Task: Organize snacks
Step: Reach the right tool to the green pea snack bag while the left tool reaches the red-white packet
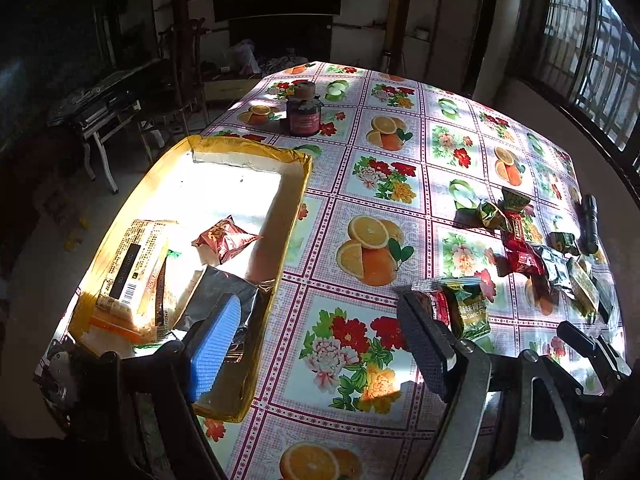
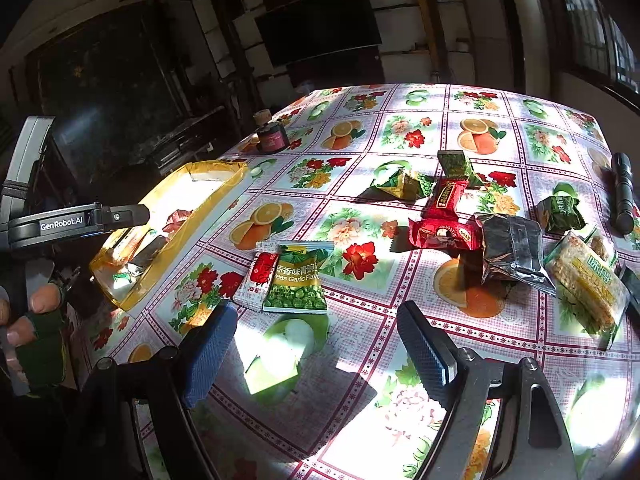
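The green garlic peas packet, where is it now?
The green garlic peas packet lies flat on the tablecloth just ahead of the open right gripper, partly over a red-and-white packet, right of the yellow tray.

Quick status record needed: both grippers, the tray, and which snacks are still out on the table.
left gripper: open, empty, by the tray
right gripper: open, empty, facing the green pea packet
tray: yellow-rimmed, holds several packets
nearest loose snacks: green pea packet overlapping a small red-and-white packet
other loose snacks: cluster farther right
non-snacks: dark jar, black flashlight
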Demonstrator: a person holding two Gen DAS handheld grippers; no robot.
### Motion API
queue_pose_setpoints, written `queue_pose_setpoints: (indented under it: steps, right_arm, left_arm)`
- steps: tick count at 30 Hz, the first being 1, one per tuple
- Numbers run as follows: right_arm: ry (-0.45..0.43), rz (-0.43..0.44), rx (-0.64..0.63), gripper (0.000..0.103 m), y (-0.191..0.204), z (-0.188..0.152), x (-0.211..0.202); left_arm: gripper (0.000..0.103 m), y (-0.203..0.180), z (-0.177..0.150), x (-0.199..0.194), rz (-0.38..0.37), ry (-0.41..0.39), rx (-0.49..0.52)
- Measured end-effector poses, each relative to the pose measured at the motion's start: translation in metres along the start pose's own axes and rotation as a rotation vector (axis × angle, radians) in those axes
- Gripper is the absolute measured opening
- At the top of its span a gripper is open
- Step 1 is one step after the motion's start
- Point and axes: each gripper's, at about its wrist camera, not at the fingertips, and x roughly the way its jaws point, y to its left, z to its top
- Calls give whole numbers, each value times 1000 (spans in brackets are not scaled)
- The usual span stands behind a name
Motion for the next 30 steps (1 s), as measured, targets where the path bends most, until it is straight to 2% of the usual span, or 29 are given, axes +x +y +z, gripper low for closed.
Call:
queue_pose_setpoints:
  steps: [10, 18, 23, 30]
  right_arm:
    - [-1, -28, 43, 85, -21, -9, -7]
    - [1, -46, 67, 85, -38, -11, -9]
    - [2, -49, 68, 85, -45, -8, -8]
    - [21, -42, 50, 85, -44, 2, 5]
  left_arm:
    - [80, -25, -7, 9, -18, 31, 46]
    - [80, -45, -16, 29, -34, 88, 91]
    - [80, -58, -18, 49, -45, 138, 104]
    - [80, -73, -14, 65, -56, 169, 119]
